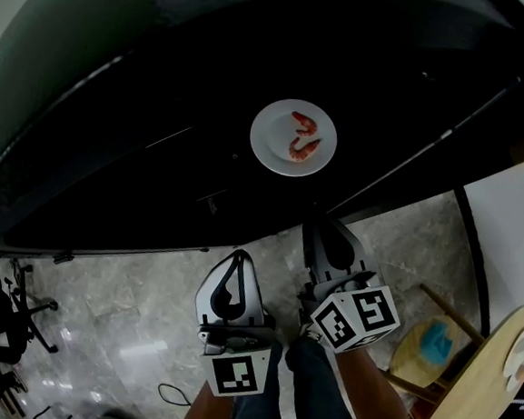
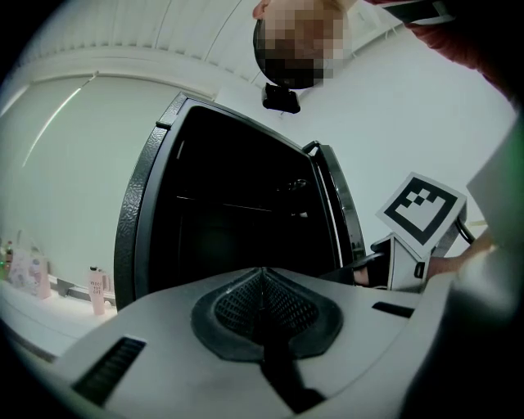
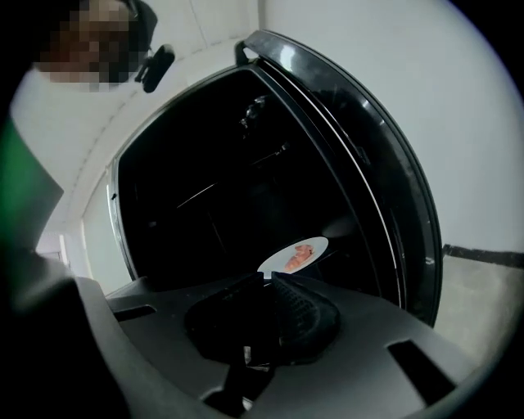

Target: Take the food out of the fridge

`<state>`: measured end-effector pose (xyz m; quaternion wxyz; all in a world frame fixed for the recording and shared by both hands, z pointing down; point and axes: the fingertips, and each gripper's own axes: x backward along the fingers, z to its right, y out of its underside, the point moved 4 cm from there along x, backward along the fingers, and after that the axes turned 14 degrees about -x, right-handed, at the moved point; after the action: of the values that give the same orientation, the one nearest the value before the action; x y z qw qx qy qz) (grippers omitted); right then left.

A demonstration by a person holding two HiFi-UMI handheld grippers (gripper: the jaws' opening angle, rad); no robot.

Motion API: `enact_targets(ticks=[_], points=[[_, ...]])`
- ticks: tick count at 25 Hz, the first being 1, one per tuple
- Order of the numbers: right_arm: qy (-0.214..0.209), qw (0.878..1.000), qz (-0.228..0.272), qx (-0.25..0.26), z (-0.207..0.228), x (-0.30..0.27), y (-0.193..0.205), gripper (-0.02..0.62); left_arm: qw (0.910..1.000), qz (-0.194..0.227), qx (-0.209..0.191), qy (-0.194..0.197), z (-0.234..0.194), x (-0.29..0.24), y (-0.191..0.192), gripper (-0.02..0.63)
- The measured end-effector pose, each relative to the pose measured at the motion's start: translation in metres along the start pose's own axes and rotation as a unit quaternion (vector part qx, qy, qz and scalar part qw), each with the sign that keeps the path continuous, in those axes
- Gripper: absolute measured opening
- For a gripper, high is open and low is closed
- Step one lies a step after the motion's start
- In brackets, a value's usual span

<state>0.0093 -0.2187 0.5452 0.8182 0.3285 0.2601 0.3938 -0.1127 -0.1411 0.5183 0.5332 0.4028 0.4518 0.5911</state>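
Note:
The fridge [image 1: 159,131] stands open, its inside dark. A white plate [image 1: 293,137] holding two pink shrimps [image 1: 303,135] rests on a shelf inside. My left gripper [image 1: 237,258] hangs shut and empty over the floor in front of the fridge, short of the plate. To its right, my right gripper [image 1: 326,226] is shut and empty too, its tips at the fridge's lower edge just below the plate. In the right gripper view the plate [image 3: 295,255] shows just beyond the right gripper [image 3: 266,278]. The left gripper [image 2: 262,274] faces the dark fridge opening [image 2: 237,221].
The fridge door [image 3: 360,147] is swung open on the right. A round wooden table [image 1: 483,388] and a wooden stool [image 1: 428,346] stand at lower right. A chair base [image 1: 26,306] is at lower left on the marble floor [image 1: 142,330]. Bottles [image 2: 97,290] line a counter.

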Motion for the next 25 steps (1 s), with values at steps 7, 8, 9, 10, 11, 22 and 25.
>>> enact_targets(ticks=[7, 8, 9, 10, 11, 22, 25], points=[[-0.005, 0.999, 0.001, -0.051, 0.001, -0.013, 0.003, 0.025, 1.0, -0.008, -0.001, 0.001, -0.006, 0.004, 0.007, 0.012], [-0.004, 0.998, 0.002, -0.058, 0.001, -0.015, 0.003, 0.025, 1.0, -0.009, -0.001, 0.002, -0.006, 0.005, 0.007, 0.012], [-0.003, 0.998, 0.003, -0.065, 0.002, -0.016, 0.003, 0.025, 1.0, -0.009, -0.002, 0.002, -0.007, 0.005, 0.008, 0.012], [-0.001, 0.997, 0.005, -0.071, 0.003, -0.018, 0.002, 0.025, 0.9999, -0.01, -0.003, 0.003, -0.007, 0.006, 0.009, 0.012], [0.0, 0.997, 0.006, -0.078, 0.004, -0.019, 0.002, 0.026, 0.9999, -0.01, -0.004, 0.004, -0.008, 0.006, 0.009, 0.014], [0.006, 0.99, 0.009, -0.141, 0.01, -0.032, 0.005, 0.053, 1.0, -0.008, -0.003, 0.001, -0.013, 0.009, 0.01, 0.012], [0.007, 0.987, 0.009, -0.163, 0.011, -0.036, 0.006, 0.068, 1.0, -0.008, 0.001, 0.001, -0.014, 0.009, 0.01, 0.012]])
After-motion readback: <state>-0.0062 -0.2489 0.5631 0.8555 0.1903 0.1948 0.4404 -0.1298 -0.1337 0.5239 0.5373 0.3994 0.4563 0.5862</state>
